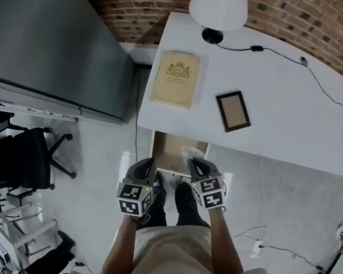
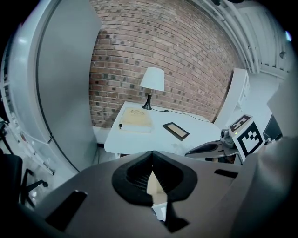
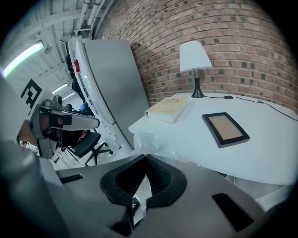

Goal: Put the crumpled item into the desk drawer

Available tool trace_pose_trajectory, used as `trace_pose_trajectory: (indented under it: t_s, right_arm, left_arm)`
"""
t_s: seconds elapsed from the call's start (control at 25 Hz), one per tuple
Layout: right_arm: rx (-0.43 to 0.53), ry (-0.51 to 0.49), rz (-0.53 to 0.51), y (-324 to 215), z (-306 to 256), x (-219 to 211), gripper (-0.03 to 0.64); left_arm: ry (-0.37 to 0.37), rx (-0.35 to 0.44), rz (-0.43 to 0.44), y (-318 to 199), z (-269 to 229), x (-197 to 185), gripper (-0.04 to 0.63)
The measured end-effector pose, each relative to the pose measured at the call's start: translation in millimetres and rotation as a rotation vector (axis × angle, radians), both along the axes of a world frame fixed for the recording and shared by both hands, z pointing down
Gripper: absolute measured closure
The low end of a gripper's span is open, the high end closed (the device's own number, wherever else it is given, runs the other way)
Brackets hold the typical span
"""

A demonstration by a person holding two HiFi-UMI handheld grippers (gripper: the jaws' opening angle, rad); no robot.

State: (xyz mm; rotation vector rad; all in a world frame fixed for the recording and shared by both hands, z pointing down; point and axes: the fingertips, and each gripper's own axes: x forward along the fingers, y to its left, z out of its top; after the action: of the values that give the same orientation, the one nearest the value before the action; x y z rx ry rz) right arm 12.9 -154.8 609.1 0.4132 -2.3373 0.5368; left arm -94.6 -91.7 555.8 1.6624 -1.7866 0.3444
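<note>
The crumpled item [image 1: 188,151] is a wad of clear plastic, held over the open desk drawer [image 1: 169,146] under the white desk's front edge. In the right gripper view the crumpled item [image 3: 152,141] bulges out just past the tips of my right gripper [image 3: 145,157], which is shut on it. In the head view my right gripper [image 1: 192,163] reaches over the drawer's right side. My left gripper [image 1: 151,163] hovers at the drawer's front left corner. Its jaws are shut in the left gripper view [image 2: 152,153], with nothing seen held; the drawer's tan inside shows through the gap behind the tips.
On the white desk [image 1: 292,114] lie a cream book [image 1: 176,78] and a dark picture frame [image 1: 232,111]; a white lamp [image 1: 219,4] with a cable stands at the back. A grey cabinet [image 1: 52,35] is to the left, a black office chair [image 1: 18,159] beside it.
</note>
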Motion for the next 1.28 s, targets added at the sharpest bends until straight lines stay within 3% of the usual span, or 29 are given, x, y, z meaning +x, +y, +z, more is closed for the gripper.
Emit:
trace_pose_trajectory:
  t_s: [0.52,0.96,1.28]
  right_arm:
    - [-0.028,0.068,0.139,31.7,34.4,-12.8,0.591]
    - [-0.023,0.124,0.217,43.3,72.1,-16.7,0.591]
    - [-0.013,0.136,0.207,38.3,97.1,-19.9,0.591]
  left_arm:
    - [0.074,-0.021,0.135,27.5,35.8,-19.0,0.578]
    - [0.076,-0.050,0.254,57.4,76.2,-40.2,0.580]
    - [0.059,-0.069,0.280,57.1,99.8,-49.2,0.578]
